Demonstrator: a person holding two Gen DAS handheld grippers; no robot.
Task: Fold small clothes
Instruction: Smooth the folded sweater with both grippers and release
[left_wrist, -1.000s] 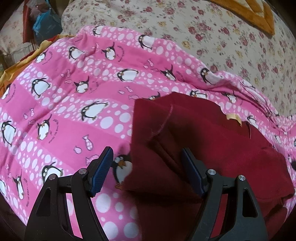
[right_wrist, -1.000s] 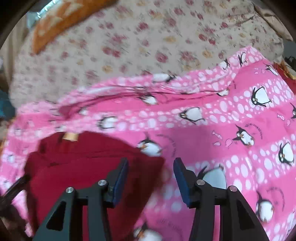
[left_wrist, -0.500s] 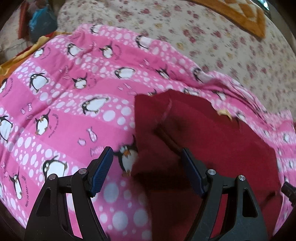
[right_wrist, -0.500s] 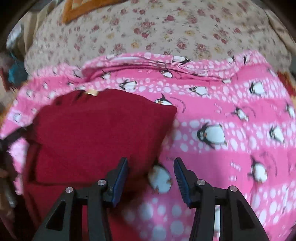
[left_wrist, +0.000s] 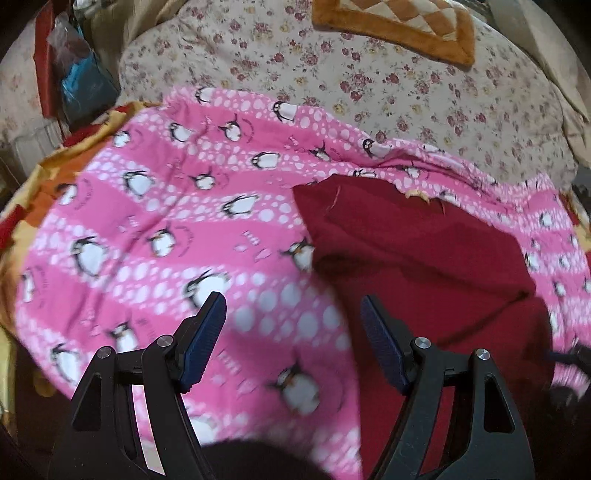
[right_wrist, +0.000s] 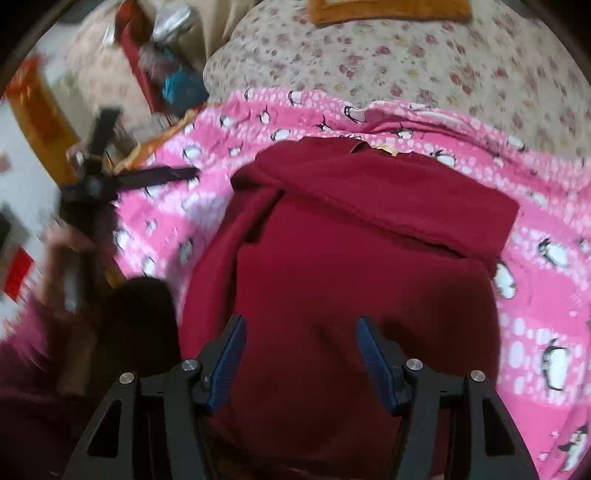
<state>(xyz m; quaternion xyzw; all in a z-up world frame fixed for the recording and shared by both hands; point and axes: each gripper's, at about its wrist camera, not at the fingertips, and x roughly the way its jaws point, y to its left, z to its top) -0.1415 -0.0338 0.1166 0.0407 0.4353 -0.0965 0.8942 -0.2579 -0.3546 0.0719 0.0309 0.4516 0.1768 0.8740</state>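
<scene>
A dark red garment (right_wrist: 354, 266) is laid on a pink penguin-print blanket (left_wrist: 155, 229), its top part folded down across the body, with a tan label (right_wrist: 386, 148) at the far edge. Bare blanket is left open to its left and right. The right gripper (right_wrist: 301, 363) is held over the garment's near part, jaws opening, nothing gripped. The left gripper (left_wrist: 293, 336) is held wide apart above the garment's left edge, empty. A floral bedspread (left_wrist: 369, 85) is seen beyond.

A home bedroom is shown: a bed (left_wrist: 424, 85) is covered by a floral sheet, a pink penguin blanket (left_wrist: 155, 221) and an orange quilted cushion (left_wrist: 399, 26).
</scene>
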